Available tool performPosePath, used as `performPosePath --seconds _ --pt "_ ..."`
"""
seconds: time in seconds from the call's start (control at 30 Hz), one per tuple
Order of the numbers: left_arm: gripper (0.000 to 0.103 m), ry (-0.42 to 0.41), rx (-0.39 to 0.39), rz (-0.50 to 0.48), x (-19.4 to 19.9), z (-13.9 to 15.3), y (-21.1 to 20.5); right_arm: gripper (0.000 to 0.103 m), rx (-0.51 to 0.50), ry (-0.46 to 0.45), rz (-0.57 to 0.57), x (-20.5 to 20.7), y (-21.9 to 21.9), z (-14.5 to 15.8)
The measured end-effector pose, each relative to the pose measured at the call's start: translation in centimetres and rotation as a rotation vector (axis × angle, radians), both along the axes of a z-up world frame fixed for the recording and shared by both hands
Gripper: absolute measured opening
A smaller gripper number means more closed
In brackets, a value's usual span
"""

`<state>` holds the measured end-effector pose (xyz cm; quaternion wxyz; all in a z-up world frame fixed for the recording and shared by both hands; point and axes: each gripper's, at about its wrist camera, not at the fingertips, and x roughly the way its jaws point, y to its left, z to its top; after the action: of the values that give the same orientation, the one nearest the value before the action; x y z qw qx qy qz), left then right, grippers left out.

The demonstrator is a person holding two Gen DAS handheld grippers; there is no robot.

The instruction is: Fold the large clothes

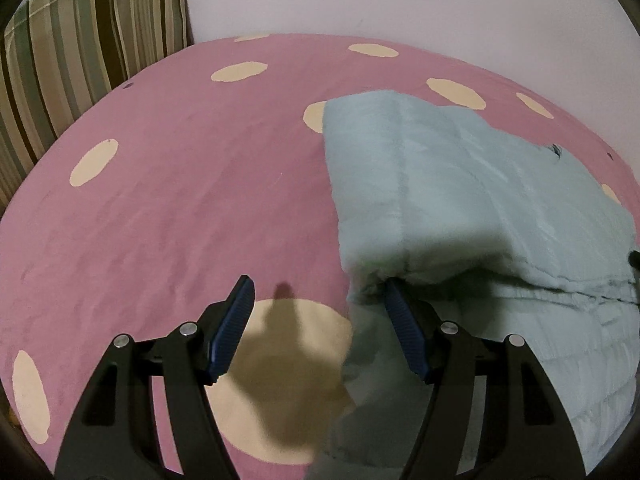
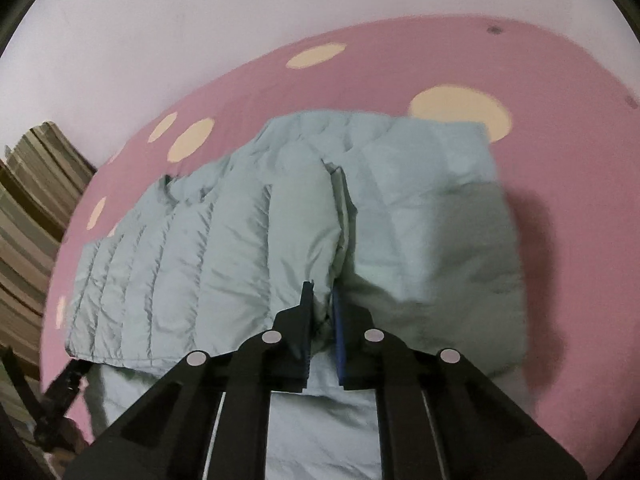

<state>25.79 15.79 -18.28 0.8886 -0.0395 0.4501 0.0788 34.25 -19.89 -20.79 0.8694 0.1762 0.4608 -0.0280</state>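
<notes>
**On the spotted bedcover: one quilted jacket, part-folded**

Item: jacket [image 2: 224,248], pale blue-green, padded, stitched in parallel channels. It is laid on a pink bedcover [image 1: 160,184] with cream spots, against a plain pale wall. A striped cushion [image 1: 80,40] is seen at 10 o'clock in the left wrist view.

Position: in the right wrist view the jacket fills the centre, a folded panel lying from 9 o'clock toward the middle and a second layer spread out to 3 o'clock. In the left wrist view it occupies the 2 to 5 o'clock sector, with one edge raised.

Left gripper [image 1: 318,290]: fingers spread wide. The right-hand finger is tucked under the raised jacket edge and the other hangs over bare bedcover; nothing is pinched.

Right gripper [image 2: 322,296]: fingers drawn close together with a thick fold of jacket pinched between them.

Handling, as judged: light for its bulk, soft and springy, so folds are likely to puff open unless pressed flat. The smooth shell may slip from a shallow grip. Hold is best taken at hems and stitched seams, where the padding is thinnest, with enough cloth gathered deep between the fingers. The raised edge beside the left gripper is a suitable place for the next grasp.
</notes>
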Motion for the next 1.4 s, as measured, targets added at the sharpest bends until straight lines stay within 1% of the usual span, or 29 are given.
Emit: performPosePath --seconds 0.1,0.17,0.2,0.3,0.43,0.53,0.57,0.6,0.63,0.7,0.77,0.83,0.87,0.93,1.0,1.07,1.13,1.2,1.27,1.33,1.4 --pt "0.067 0.01 -0.004 -0.001 0.5 -0.5 0.0 0.008 -0.073 -0.013 -0.048 -0.9 -0.9 -0.4" --pt "0.068 0.022 0.001 -0.003 0.9 -0.8 -0.3 0.008 -0.076 0.007 -0.057 -1.0 -1.8 -1.1" --pt "0.068 0.028 0.006 -0.002 1.1 -1.0 -0.3 0.008 -0.07 0.03 -0.057 -0.8 -2.0 -2.0" --pt "0.068 0.048 0.026 0.005 1.8 -2.0 -0.5 0.007 -0.072 0.059 -0.052 -0.2 -2.2 -3.7" --pt "0.072 0.056 0.027 0.015 2.1 -2.7 -0.2 0.006 -0.074 0.056 -0.049 0.0 -2.3 -4.2" --pt "0.072 0.052 0.028 0.012 1.5 -1.8 0.0 0.01 -0.079 0.05 -0.022 -0.1 -2.2 -3.5" --pt "0.072 0.037 0.03 0.018 1.1 -1.0 0.0 0.011 -0.083 0.051 -0.016 -0.2 -2.2 -3.1" --pt "0.072 0.011 0.032 0.021 0.6 -0.1 0.0 0.014 -0.089 0.051 -0.017 -0.7 -2.3 -2.6" --pt "0.072 -0.027 0.039 0.017 0.2 1.1 -0.2 0.019 -0.1 0.044 -0.029 -1.0 -2.4 -2.0" --pt "0.072 -0.069 0.057 0.002 0.1 2.5 -0.7 0.025 -0.125 -0.006 -0.064 -1.7 -2.2 -0.6" --pt "0.072 -0.09 0.057 -0.017 1.0 3.2 -1.3 0.025 -0.151 -0.063 -0.071 -1.7 -1.3 0.9" --pt "0.072 -0.08 0.055 -0.02 2.3 3.3 -1.9 0.026 -0.151 -0.094 -0.047 -0.8 -0.2 1.8" --pt "0.072 -0.061 0.035 -0.021 3.1 3.3 -2.1 0.025 -0.15 -0.097 -0.028 -0.1 0.4 1.9" --pt "0.072 -0.035 -0.007 -0.025 3.4 3.7 -2.4 0.025 -0.152 -0.096 -0.008 1.2 1.0 1.9" --pt "0.072 -0.038 -0.024 -0.04 2.7 4.4 -2.6 0.025 -0.153 -0.089 0.009 2.5 1.5 1.6" --pt "0.072 -0.024 -0.024 -0.051 1.5 5.0 -2.6 0.025 -0.14 -0.079 0.022 3.2 1.4 1.4" --pt "0.072 -0.04 -0.028 -0.043 0.9 6.0 -2.3 0.025 -0.145 -0.073 0.035 3.8 1.8 1.2" --pt "0.072 -0.08 -0.029 -0.035 0.7 7.4 -1.8 0.025 -0.155 -0.069 0.041 4.3 2.0 0.9" --pt "0.072 -0.118 -0.034 -0.037 1.2 8.1 -1.8 0.025 -0.141 -0.067 0.035 4.6 2.0 0.7" --pt "0.072 -0.128 -0.029 -0.041 2.9 8.0 -2.4 0.026 -0.139 -0.07 0.026 4.9 1.9 0.7" --pt "0.072 -0.131 -0.051 -0.059 4.6 7.1 -3.2 0.025 -0.136 -0.073 0.02 5.2 2.0 0.6"
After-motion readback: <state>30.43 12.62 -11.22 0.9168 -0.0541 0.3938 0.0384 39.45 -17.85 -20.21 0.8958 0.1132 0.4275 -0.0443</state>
